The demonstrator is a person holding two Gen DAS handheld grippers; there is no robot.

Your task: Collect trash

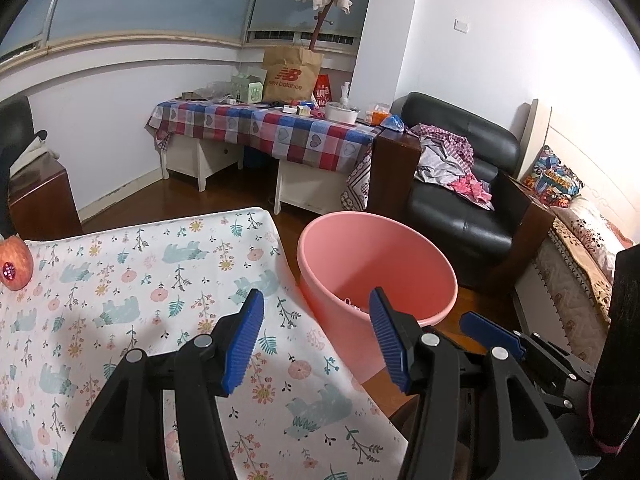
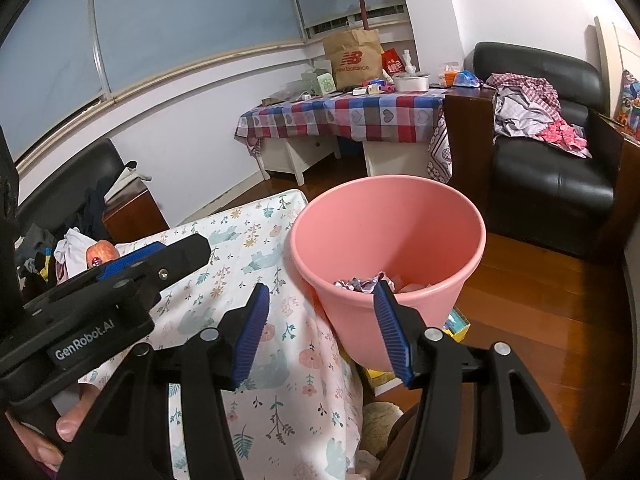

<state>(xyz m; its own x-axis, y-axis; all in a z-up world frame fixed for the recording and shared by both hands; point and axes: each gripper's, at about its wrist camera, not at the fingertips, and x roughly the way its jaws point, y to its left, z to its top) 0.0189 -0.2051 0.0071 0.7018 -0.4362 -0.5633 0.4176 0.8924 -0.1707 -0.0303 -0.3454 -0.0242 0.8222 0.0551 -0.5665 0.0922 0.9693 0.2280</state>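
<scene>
A pink bin (image 1: 372,256) stands on the floor beside a table with a floral cloth (image 1: 132,280); it also shows in the right wrist view (image 2: 384,232). Crumpled paper trash (image 2: 368,282) lies in its bottom. My left gripper (image 1: 316,340) is open and empty, above the table's right edge next to the bin. My right gripper (image 2: 320,328) is open and empty, just in front of the bin's near rim. The left gripper's body (image 2: 104,292) shows at the left of the right wrist view.
An apple (image 1: 14,264) sits at the table's far left edge. A black armchair (image 1: 460,184) with clothes stands behind the bin. A checkered table (image 1: 272,128) with a paper bag is at the back. A yellow box (image 2: 456,326) lies on the floor under the bin's side.
</scene>
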